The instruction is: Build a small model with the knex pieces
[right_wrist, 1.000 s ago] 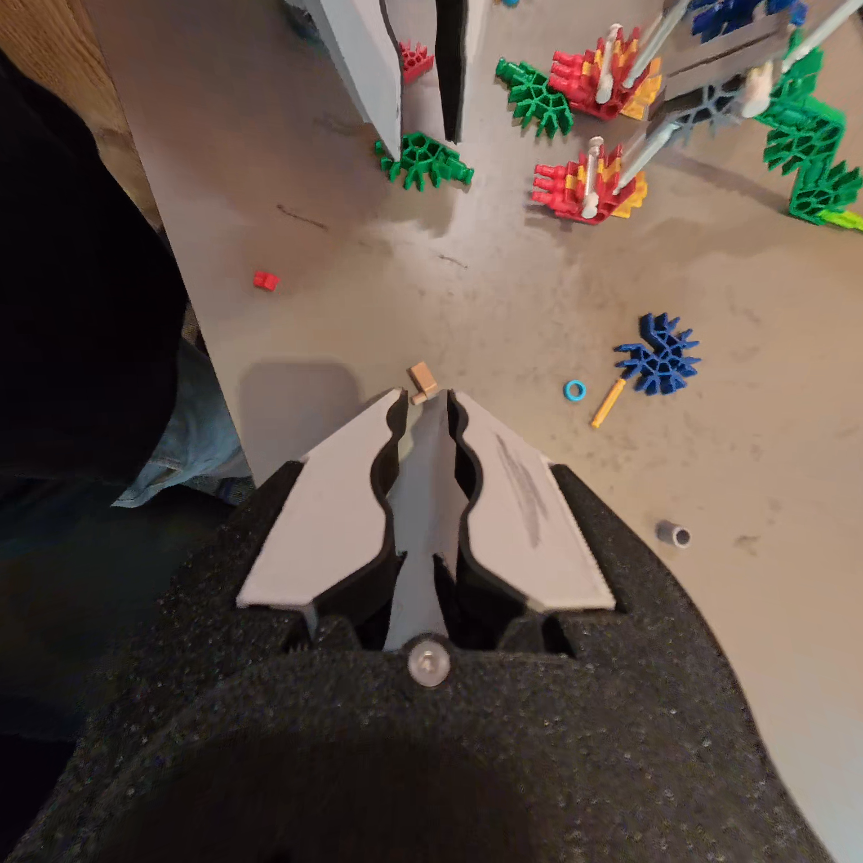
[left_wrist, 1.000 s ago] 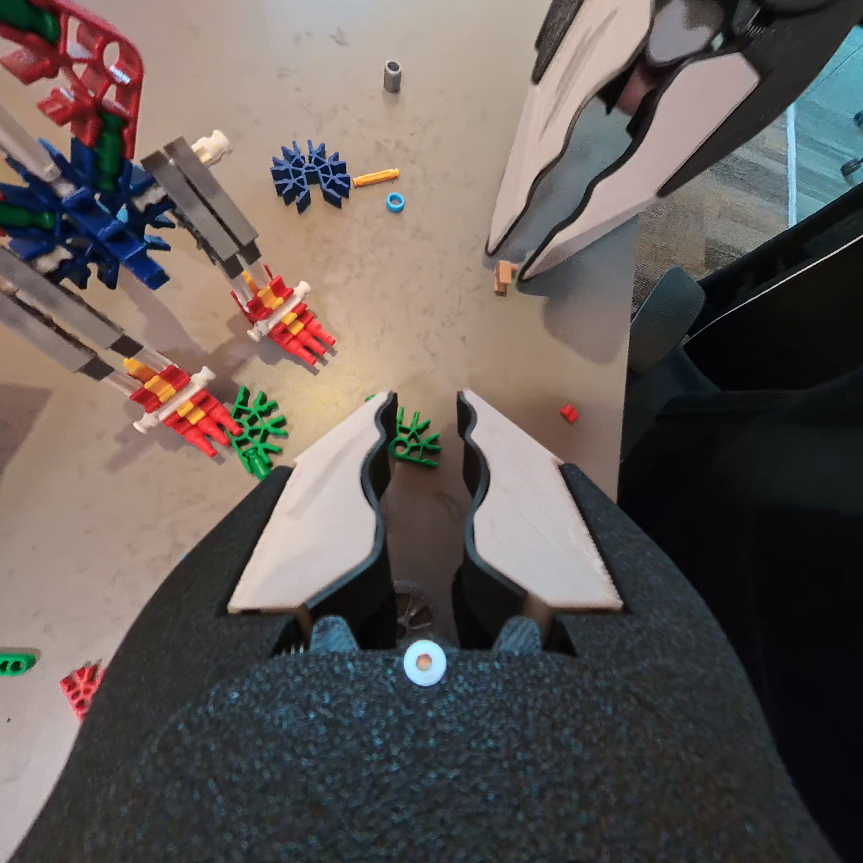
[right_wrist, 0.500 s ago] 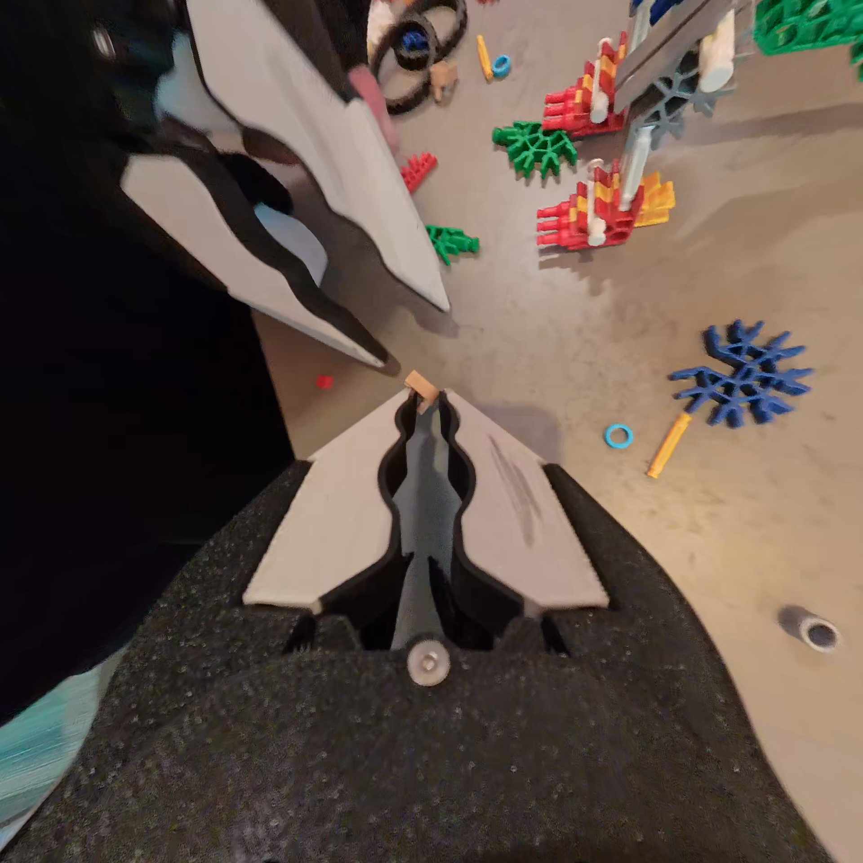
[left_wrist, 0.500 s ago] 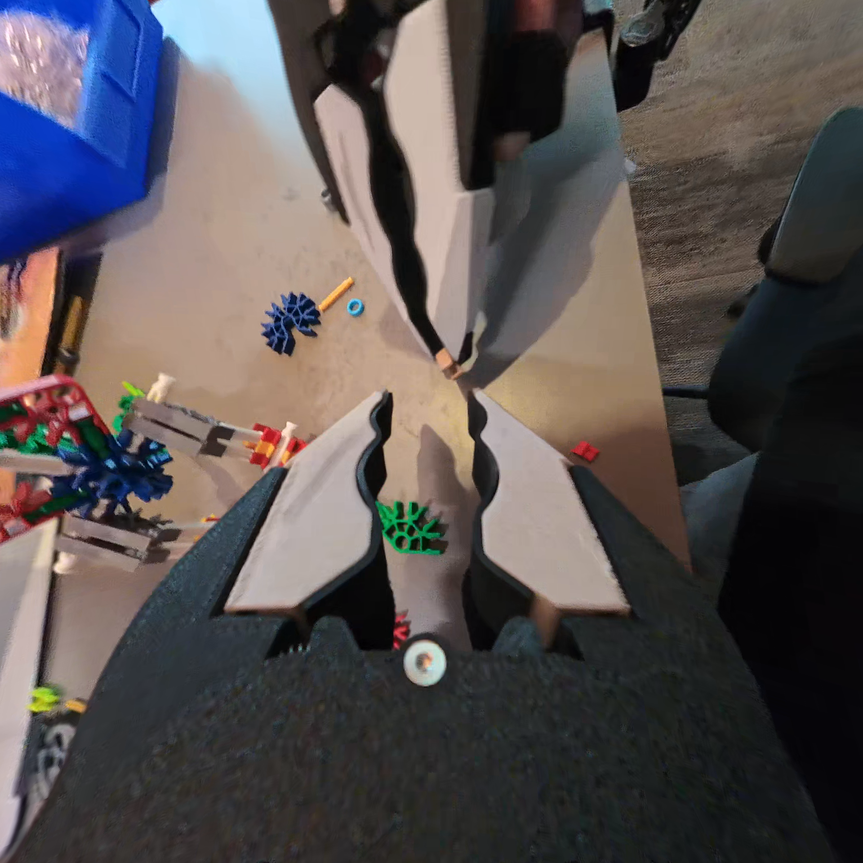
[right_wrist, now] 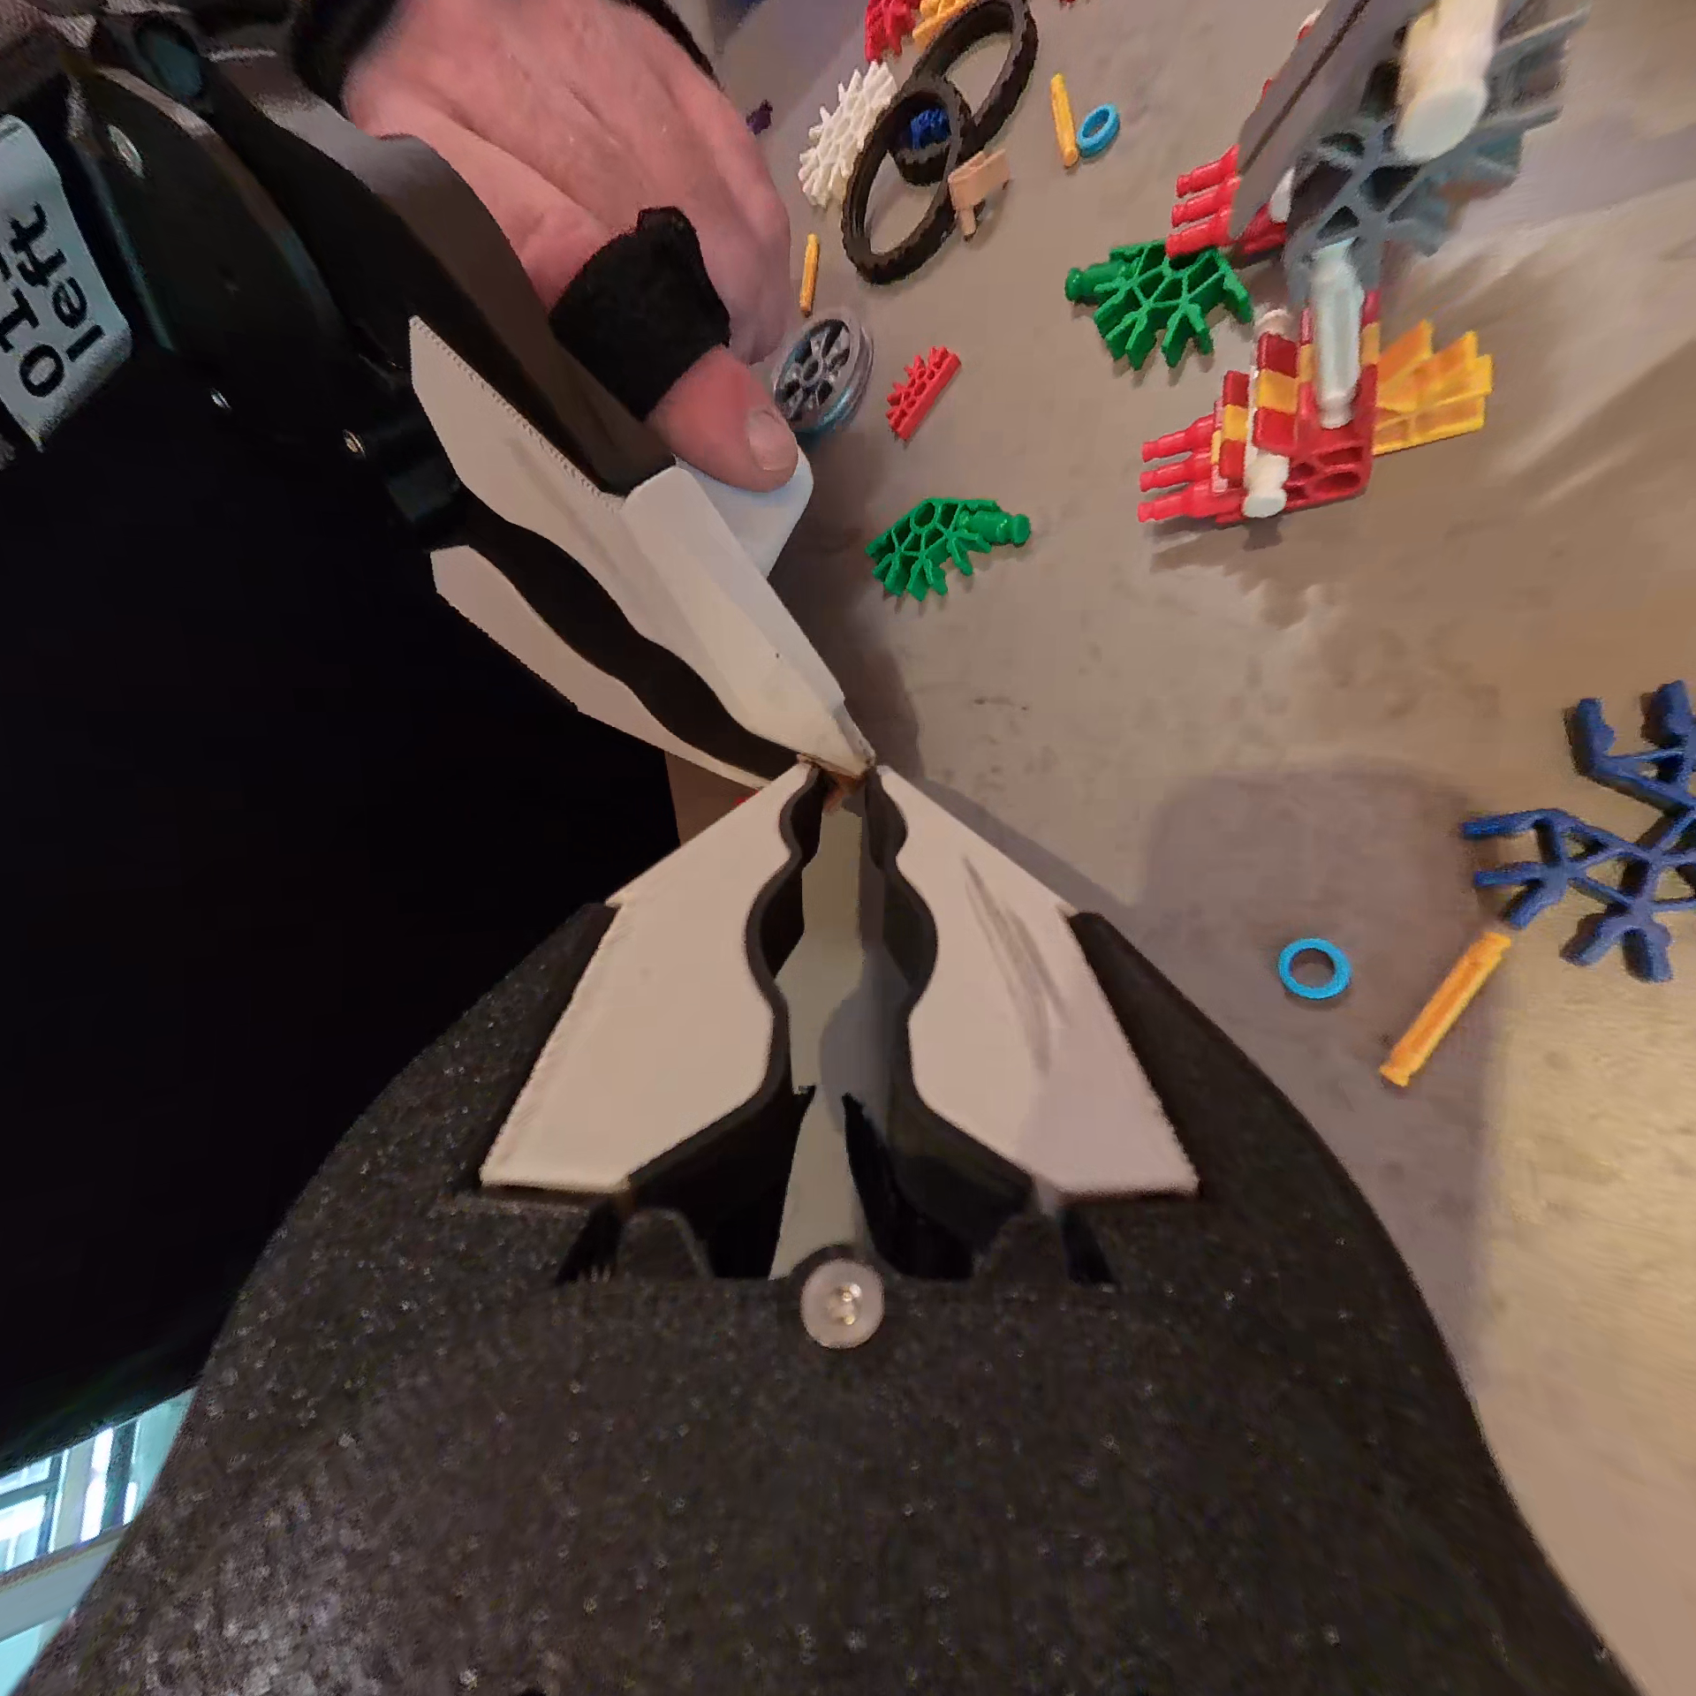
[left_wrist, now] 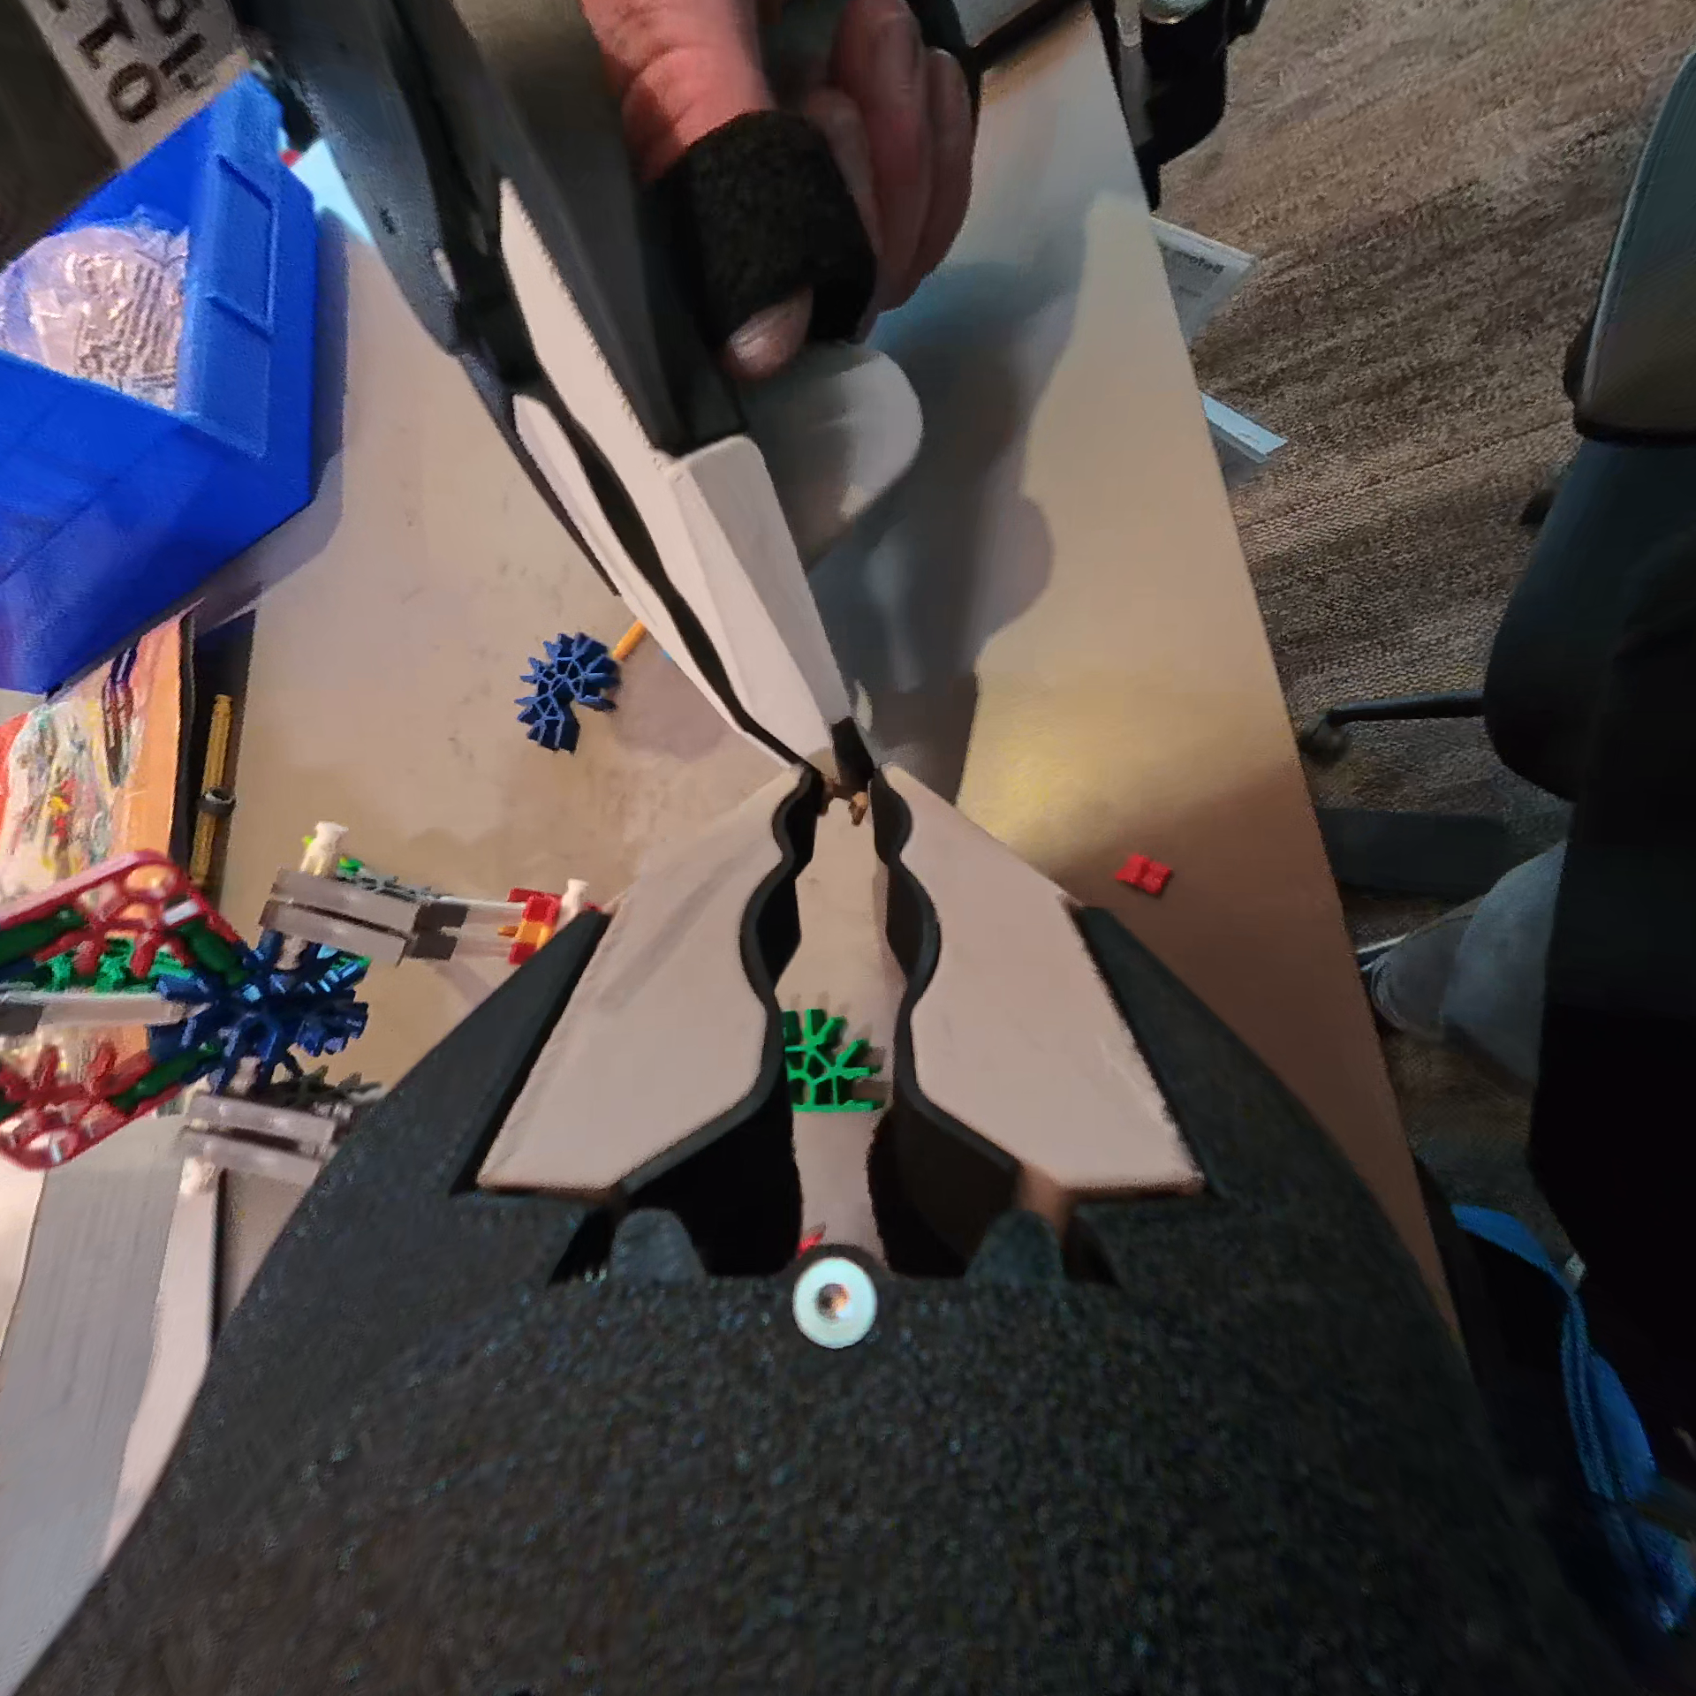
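Note:
A small tan connector piece sits between the tips of both grippers, held in the air above the table. My left gripper has its fingertips closed in on it. My right gripper is shut on the same piece. The two grippers meet tip to tip. The right gripper comes down from the top of the left wrist view. The left gripper comes in from the upper left of the right wrist view. A person's hand holds it. A green connector lies on the table under the left gripper.
A blue snowflake connector, a light blue ring and a yellow rod lie to the right. A built model, black tyres and a grey wheel lie farther off. A blue bin stands far left, and a small red piece lies near the table edge. Both grippers' tips are close together, under 4 cm apart. The yellow rod is about 10 centimetres from both grippers' fingertips.
My left gripper has risen from the green connector, met the right gripper and closed on the tan piece. The right gripper picked that piece up and lifted it.

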Demonstrator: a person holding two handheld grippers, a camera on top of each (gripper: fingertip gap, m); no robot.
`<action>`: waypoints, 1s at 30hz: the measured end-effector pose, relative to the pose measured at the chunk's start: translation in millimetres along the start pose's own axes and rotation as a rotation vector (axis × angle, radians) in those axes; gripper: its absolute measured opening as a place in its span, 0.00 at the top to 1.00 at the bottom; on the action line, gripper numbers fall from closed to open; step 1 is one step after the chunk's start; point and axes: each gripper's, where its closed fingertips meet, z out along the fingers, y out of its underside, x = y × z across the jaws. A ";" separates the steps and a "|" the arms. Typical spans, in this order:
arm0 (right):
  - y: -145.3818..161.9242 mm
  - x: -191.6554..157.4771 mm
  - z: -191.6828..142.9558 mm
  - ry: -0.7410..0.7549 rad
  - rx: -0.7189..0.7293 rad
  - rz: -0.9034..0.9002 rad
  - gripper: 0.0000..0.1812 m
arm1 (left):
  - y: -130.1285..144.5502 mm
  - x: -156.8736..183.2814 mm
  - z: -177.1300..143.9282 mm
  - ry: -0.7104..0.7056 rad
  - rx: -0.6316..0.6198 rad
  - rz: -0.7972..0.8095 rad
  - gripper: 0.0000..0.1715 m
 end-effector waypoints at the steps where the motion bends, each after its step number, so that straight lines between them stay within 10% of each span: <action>1: -2.6 -0.6 -1.0 -0.006 0.016 0.005 0.95 | -0.2 -1.7 -1.5 -0.003 0.008 -0.019 0.95; 22: -33.7 2.1 -17.3 0.283 0.184 -0.056 0.96 | -1.5 -29.5 -15.3 -0.104 0.068 -0.218 0.96; 30: -34.3 -0.1 -24.4 0.415 0.077 -0.378 0.98 | -3.5 -30.5 -22.6 -0.045 0.124 -0.297 0.96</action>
